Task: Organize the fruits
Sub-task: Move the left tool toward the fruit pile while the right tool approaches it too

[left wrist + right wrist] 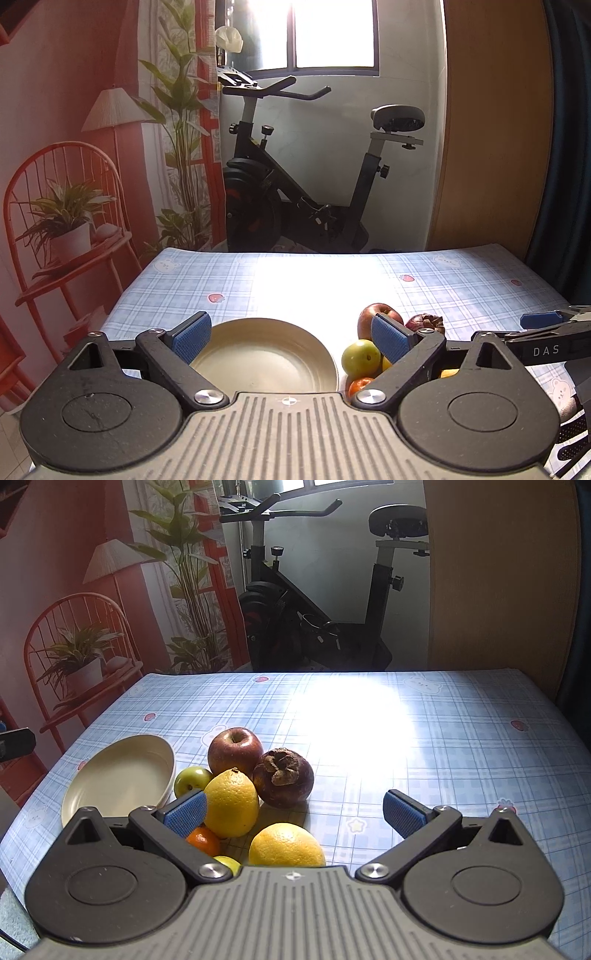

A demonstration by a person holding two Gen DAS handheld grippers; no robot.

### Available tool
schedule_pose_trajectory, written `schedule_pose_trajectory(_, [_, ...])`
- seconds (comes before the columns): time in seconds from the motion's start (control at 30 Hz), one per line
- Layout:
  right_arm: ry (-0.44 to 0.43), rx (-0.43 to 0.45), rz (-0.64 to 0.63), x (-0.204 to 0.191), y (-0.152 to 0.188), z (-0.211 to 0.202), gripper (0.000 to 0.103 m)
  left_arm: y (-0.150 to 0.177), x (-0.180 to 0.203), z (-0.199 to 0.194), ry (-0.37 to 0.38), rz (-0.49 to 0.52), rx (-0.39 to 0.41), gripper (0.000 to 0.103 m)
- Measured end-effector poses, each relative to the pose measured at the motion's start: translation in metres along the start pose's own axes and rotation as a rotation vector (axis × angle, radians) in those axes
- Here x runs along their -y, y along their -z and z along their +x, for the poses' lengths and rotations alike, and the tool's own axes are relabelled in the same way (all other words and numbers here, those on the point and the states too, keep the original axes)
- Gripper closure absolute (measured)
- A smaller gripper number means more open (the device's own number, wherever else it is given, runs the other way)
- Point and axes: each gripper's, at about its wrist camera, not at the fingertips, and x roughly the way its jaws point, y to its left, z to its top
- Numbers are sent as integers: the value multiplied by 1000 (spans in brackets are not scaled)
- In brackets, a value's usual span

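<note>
Desk (406,738) held 1 plate (122,775), 7 fruits | "DAS" on right gripper (295,812) | both grippers gaped empty, left gripper (291,336)

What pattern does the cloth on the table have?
The tablecloth has a light blue plaid pattern with small strawberries and bears, clearest in the right wrist view.

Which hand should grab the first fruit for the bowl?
Right. Its open tool sits over the fruit pile, with the near yellow citrus between its fingers. The left tool is open too, but it faces the empty bowl.
</note>
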Motion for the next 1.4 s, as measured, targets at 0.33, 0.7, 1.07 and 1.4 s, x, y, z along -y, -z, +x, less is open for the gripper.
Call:
schedule_pose_trajectory(0.33, [-3, -45, -12, 16, 0, 14, 0, -2, -14, 37, -8, -28, -103, 22])
schedule_pose_trajectory(0.7, [15, -46, -138, 19, -5, 32, 4, -15, -8, 69, 63, -8, -143, 31])
schedule_pose_trajectory(1.07, [-40, -91, -86, 24, 6, 20, 4, -6, -16, 56, 155, -44, -189, 43])
schedule_pose_trajectory(1.4, [-125, -105, -41, 0, 21, -11, 8, -4, -45, 7, 121, -60, -197, 50])
